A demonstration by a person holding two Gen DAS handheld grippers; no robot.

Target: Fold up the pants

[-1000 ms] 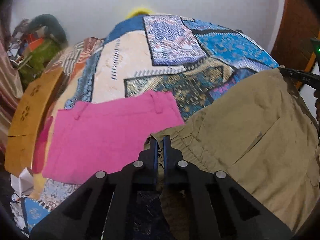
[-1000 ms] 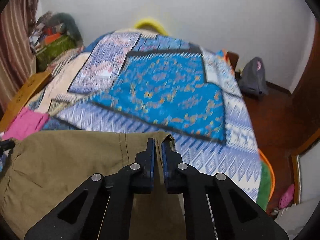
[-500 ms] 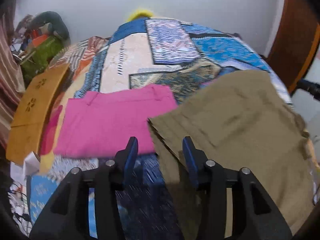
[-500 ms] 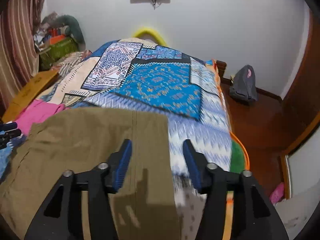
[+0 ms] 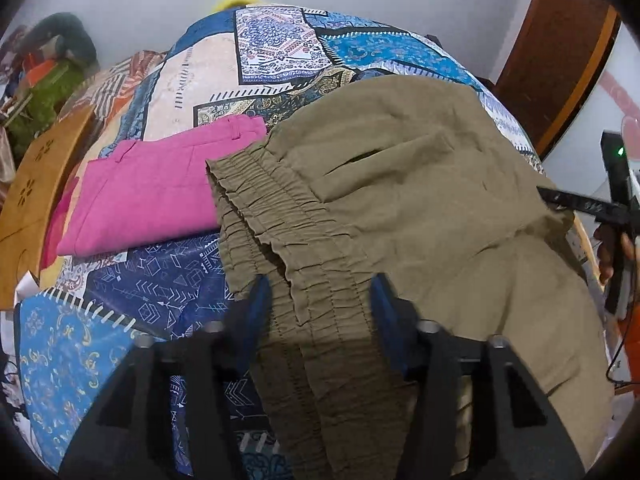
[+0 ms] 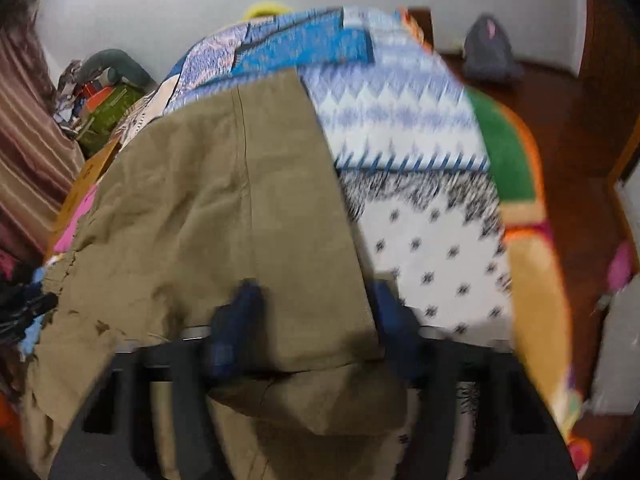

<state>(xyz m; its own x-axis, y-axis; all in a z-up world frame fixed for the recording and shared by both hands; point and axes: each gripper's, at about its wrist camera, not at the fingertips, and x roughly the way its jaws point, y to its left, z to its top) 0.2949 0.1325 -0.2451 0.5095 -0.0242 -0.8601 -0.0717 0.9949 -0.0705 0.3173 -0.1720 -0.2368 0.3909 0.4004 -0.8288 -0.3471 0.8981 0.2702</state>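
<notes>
A: What sits nearest the left gripper [image 5: 318,300]?

B: The gathered elastic waistband [image 5: 280,232] of the olive-khaki cotton pants [image 5: 420,184]. It lies between the two blue-padded fingers [image 5: 258,300], which stand apart and are closing. The pads do not press the cloth.

A: And the right gripper [image 6: 316,308]?

B: Its jaws are likewise apart and closing over the hem end of a pant leg [image 6: 304,320]. The cloth lies between the fingers [image 6: 244,312], with a corner folded under near the camera. That view is blurred, so I cannot tell whether a pad touches the fabric.

A: Where do the pants lie?

B: Spread flat across the near edge of the bed's patchwork quilt of blue, cream and patterned panels [image 5: 160,280], waistband on the left, legs to the right.

A: Beyond them?

B: A folded bright-pink garment [image 5: 160,192] lies just beside the waistband. Farther left, a wooden headboard panel with cut-out flowers [image 5: 36,184]. On the far floor, a grey bag [image 6: 490,54] against the wall; whether it holds anything I cannot tell.
</notes>
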